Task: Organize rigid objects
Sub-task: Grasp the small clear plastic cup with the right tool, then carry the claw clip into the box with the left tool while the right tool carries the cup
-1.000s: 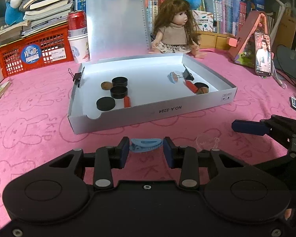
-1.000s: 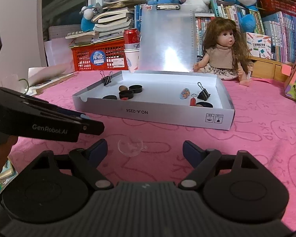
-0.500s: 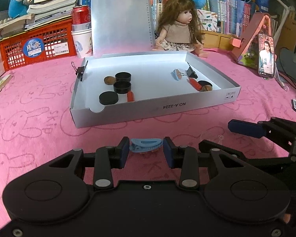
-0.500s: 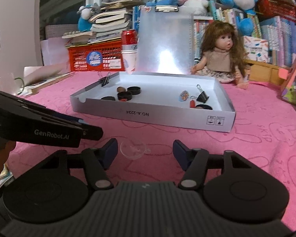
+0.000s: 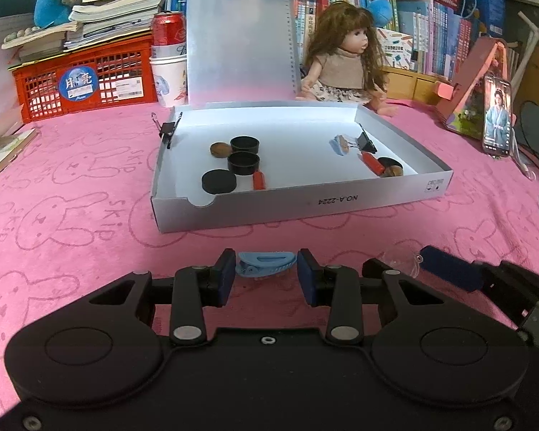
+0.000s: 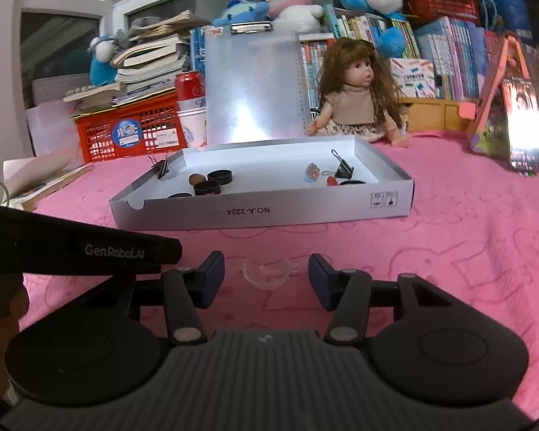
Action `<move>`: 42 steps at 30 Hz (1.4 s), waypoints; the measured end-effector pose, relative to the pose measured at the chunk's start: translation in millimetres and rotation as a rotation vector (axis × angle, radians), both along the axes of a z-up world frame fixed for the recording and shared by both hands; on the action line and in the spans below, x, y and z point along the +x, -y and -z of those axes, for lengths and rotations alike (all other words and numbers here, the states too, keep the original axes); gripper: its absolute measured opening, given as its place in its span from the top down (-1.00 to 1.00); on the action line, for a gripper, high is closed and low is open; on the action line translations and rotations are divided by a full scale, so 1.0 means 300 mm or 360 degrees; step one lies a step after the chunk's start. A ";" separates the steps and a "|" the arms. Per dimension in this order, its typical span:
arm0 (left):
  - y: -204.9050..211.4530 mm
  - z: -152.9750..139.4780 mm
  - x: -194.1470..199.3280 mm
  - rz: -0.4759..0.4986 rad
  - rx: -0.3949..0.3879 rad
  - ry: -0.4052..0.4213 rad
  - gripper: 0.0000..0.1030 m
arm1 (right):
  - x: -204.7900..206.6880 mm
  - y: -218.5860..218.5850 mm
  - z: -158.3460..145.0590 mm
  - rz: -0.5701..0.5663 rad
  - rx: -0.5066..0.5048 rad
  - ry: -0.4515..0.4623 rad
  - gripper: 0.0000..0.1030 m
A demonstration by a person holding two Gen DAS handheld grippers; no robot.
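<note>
My left gripper [image 5: 266, 273] is shut on a blue hair clip [image 5: 265, 265], held just above the pink cloth in front of the white box [image 5: 298, 204]. My right gripper [image 6: 267, 274] is open, its pads on either side of a small clear glass cup [image 6: 267, 273] on the cloth, not touching it. The cup also shows in the left wrist view [image 5: 402, 260]. The box [image 6: 262, 212] holds black caps [image 5: 243, 163], a black disc [image 5: 218, 181], brown nuts, red pieces [image 5: 258, 179] and binder clips [image 5: 366, 142].
A doll [image 5: 345, 61] sits behind the box beside an upright clipboard [image 5: 239, 36]. A red crate [image 5: 82, 82], a can and paper cups stand at the back left. A phone [image 5: 497, 118] leans at the right. My left gripper's body [image 6: 72, 251] crosses the right wrist view.
My right gripper's fingers have closed in around the clear cup. Both grippers have drawn back a little and risen. The left still holds the blue clip.
</note>
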State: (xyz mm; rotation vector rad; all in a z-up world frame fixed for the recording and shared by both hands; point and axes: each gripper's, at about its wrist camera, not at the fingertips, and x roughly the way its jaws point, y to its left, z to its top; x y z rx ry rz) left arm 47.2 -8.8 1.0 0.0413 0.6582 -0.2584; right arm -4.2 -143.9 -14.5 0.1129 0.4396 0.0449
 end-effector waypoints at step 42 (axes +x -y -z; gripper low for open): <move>0.061 -0.105 0.038 0.0008 -0.0049 0.0108 0.31 | 0.075 0.145 -0.113 0.0134 -0.0064 0.0119 0.27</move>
